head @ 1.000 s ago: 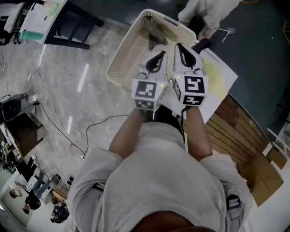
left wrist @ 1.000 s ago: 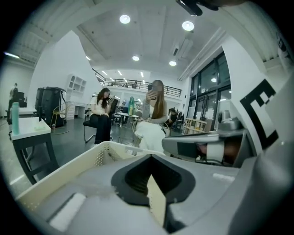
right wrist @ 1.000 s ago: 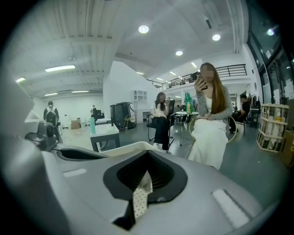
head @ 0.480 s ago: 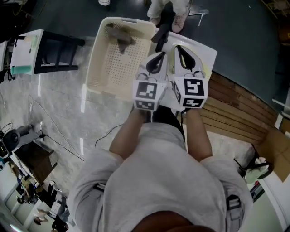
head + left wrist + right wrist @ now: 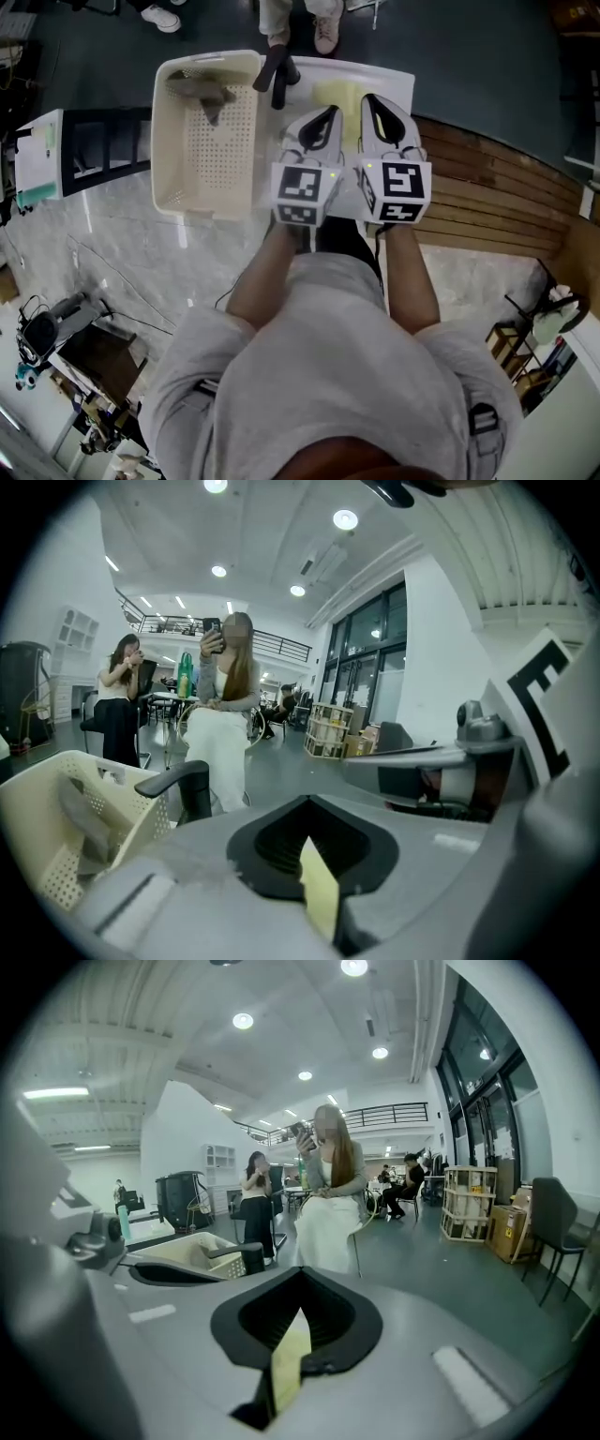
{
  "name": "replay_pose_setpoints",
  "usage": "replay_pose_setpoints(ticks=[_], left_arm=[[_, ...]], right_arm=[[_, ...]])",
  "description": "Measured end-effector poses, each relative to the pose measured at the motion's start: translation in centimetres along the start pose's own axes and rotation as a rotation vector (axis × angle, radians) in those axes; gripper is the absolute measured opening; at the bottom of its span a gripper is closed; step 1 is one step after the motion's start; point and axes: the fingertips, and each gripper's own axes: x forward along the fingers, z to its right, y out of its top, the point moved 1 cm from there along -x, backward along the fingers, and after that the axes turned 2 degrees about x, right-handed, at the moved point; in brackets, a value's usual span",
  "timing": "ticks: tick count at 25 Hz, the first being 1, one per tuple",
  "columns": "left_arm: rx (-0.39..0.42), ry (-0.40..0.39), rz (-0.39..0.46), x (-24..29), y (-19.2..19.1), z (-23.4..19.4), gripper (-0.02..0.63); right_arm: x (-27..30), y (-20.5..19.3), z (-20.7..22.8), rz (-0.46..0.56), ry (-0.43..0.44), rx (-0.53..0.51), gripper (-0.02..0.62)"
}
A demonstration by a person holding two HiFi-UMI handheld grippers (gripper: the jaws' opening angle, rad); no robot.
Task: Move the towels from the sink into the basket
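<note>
1. Marble floor [image 5: 112,272] fills the left of the head view and wooden slats [image 5: 497,197] run along the right. The gripper views look out into a large hall with ceiling spotlights, tall windows and a seated person in white [image 5: 328,1213].
2. Print that can be read: black-and-white square markers on the left cube [image 5: 302,192] and the right cube [image 5: 401,186]. They are patterns only, not words.
3. The left gripper [image 5: 332,111] has its jaws drawn together. Its own view shows only a thin slit between them, and a sliver of yellow shows through the slit.
4. The right gripper [image 5: 368,97] is likewise closed, with the same narrow yellow sliver in the slit. Neither gripper can be seen clamping anything.
5. Both grippers are held side by side, nearly touching, above the white sink [image 5: 398,82].
6. A yellow towel [image 5: 335,94] lies in the sink, just beyond and partly under the gripper tips.
7. A black faucet [image 5: 275,70] stands at the sink's left edge, between the sink and the basket.
8. The cream perforated basket [image 5: 225,150] sits just left of the sink, to the left of the left gripper.
9. A grey towel [image 5: 200,89] lies crumpled at the basket's far end, apart from both grippers.
</note>
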Motion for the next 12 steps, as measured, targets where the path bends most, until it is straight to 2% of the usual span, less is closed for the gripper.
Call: replay_pose_setpoints(ticks=[3, 9, 12], left_arm=[[0.005, -0.009, -0.053, 0.9, -1.6, 0.5, 0.021], [0.003, -0.027, -0.218, 2.6, -6.5, 1.1, 0.021], [0.016, -0.034, -0.265, 3.3, -8.0, 1.8, 0.021]], right_arm=[[-0.3, -1.0, 1.0, -0.012, -0.007, 0.016, 0.006], [-0.1, -3.4, 2.5, -0.028, -0.006, 0.05, 0.006], [0.0, -5.2, 3.6, -0.045, -0.011, 0.084, 0.006]])
